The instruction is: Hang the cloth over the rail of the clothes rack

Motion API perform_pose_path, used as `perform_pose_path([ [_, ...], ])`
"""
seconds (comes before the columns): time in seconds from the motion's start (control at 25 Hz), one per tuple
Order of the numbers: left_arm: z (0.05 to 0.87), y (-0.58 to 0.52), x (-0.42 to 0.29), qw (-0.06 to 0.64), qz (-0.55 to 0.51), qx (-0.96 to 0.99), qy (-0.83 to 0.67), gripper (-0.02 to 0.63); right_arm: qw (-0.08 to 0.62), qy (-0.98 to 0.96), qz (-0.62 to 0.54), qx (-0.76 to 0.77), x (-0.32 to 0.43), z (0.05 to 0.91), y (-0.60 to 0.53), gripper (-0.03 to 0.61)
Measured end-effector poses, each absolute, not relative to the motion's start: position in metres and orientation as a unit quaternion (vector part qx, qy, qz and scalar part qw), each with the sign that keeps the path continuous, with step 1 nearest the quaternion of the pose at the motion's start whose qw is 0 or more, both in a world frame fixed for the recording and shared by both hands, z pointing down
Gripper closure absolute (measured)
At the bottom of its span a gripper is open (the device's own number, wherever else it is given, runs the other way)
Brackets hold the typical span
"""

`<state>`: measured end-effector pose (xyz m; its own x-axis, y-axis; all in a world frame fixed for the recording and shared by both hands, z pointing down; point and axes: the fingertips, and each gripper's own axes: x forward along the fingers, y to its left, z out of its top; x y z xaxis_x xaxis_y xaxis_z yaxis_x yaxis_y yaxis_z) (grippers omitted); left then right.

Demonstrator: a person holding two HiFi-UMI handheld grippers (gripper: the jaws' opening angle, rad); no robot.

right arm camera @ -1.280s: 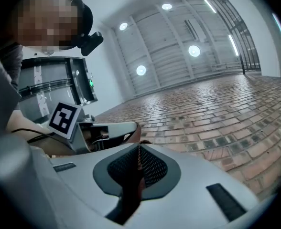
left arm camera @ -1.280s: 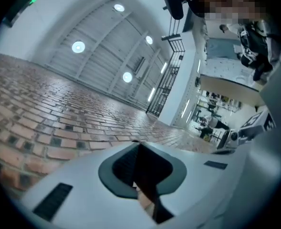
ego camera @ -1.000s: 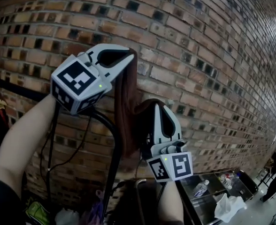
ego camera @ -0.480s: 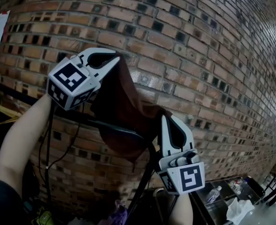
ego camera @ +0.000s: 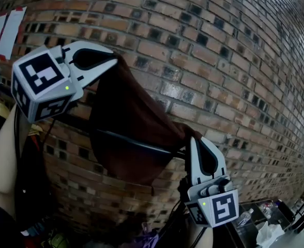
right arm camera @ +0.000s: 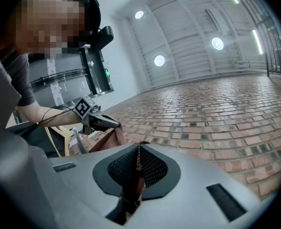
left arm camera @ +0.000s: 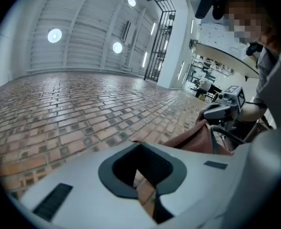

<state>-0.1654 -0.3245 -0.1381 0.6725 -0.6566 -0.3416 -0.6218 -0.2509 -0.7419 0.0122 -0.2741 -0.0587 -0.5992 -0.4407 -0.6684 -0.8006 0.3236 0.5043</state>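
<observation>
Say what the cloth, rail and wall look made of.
Cloth: soft fabric, matte brown; it folds and sags.
Rail: probably painted metal tube; thin, black, with a glossy highlight.
Wall: brick, reddish, with slightly shiny faces and visible mortar joints.

We take this for a big industrial hall used as a workshop or lab. Beyond the fingers (left arm camera: 83, 175) of the left gripper (left arm camera: 139, 146), a long red-brown brick wall (left arm camera: 83, 113) meets a white ribbed metal ceiling (left arm camera: 83, 46) with round lamps (left arm camera: 54, 35). Right of those fingers stand a black barred metal gate (left arm camera: 160, 37) and cluttered work shelves (left arm camera: 202, 80).
</observation>
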Motion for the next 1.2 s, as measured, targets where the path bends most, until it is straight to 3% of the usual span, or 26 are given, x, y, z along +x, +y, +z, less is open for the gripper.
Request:
perform_pose_path([
  [0.16, -0.094, -0.309, -0.189, 0.405, -0.031, -0.812, 0.419, 0.591, 0.176, 0.781, 0.423, -0.425, 0.016, -0.034, -0.288, 0.546],
  [0.32, -0.050, -0.301, -0.201, 0.366, -0.010, -0.823, 0.434, 0.589, 0.193, 0.791, 0.404, -0.416, 0.018, -0.021, -0.284, 0.546],
  [0.56, 0.004, -0.291, -0.218, 0.308, 0.096, -0.844, 0.428, 0.589, 0.202, 0.814, 0.368, -0.400, 0.015, 0.012, -0.282, 0.546],
  [0.8, 0.060, -0.303, -0.228, 0.334, 0.125, -0.806, 0.472, 0.589, 0.199, 0.818, 0.345, -0.414, 0.009, 0.054, -0.291, 0.546],
  [1.2, 0.101, -0.316, -0.236, 0.270, 0.163, -0.838, 0.446, 0.589, 0.223, 0.825, 0.303, -0.421, 0.009, 0.101, -0.308, 0.546],
])
